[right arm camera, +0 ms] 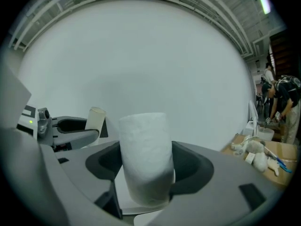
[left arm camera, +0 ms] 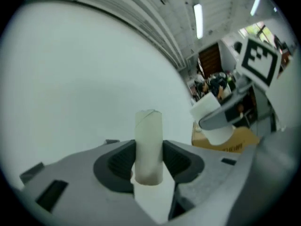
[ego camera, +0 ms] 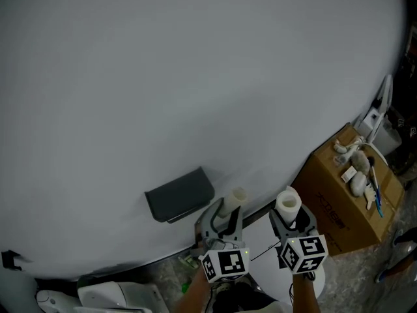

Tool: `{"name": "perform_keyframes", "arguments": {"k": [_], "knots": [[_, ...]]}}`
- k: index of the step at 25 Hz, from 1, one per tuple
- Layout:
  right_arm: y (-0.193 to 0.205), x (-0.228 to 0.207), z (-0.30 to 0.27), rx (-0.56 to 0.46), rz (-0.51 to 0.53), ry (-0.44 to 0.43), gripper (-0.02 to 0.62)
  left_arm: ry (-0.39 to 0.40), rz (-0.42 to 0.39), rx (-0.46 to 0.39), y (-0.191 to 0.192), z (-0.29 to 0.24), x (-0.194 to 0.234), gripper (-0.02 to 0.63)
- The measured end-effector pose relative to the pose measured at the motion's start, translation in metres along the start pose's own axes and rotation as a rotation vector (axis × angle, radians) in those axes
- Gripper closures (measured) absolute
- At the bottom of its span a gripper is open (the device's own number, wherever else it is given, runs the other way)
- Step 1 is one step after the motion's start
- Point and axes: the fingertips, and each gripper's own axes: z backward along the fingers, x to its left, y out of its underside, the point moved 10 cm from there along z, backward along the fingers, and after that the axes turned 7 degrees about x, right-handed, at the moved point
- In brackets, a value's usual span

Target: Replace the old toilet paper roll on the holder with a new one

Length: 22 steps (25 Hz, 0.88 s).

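Left tool [left arm camera: 149,160] grips bare cardboard tube [left arm camera: 148,126]; right tool [right arm camera: 146,169] grips fresh roll [right arm camera: 143,140].

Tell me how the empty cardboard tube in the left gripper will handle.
The cardboard tube looks thin-walled and hollow, so it is probably very light and may crush under a hard squeeze. Being round, it would likely roll if laid on its side.

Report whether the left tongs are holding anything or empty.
Holding. The left tongs are shut on a cardboard tube, upright between the jaws in the left gripper view.
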Motion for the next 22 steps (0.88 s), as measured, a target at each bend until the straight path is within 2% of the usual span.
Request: {"name": "perform_keyframes", "arguments": {"k": [3, 7, 13, 17, 22], "knots": [[-0.002, 0.006, -0.001, -0.006, 0.002, -0.019, 0.278, 0.056, 0.226, -0.107, -0.001, 0.016, 0.012, 0.423], [-0.003, 0.016, -0.003, -0.014, 0.006, -0.048, 0.279, 0.051, 0.370, -0.241, 0.001, 0.038, 0.026, 0.423], [-0.005, 0.031, -0.007, -0.019, 0.012, -0.094, 0.279, -0.032, 0.448, -0.279, 0.012, 0.067, 0.041, 0.423], [-0.005, 0.045, -0.010, -0.018, 0.018, -0.126, 0.279, -0.111, 0.446, -0.292, 0.025, 0.083, 0.055, 0.425], [-0.004, 0.059, -0.017, -0.015, 0.037, -0.159, 0.279, -0.154, 0.457, -0.286, 0.031, 0.095, 0.068, 0.423]]}}
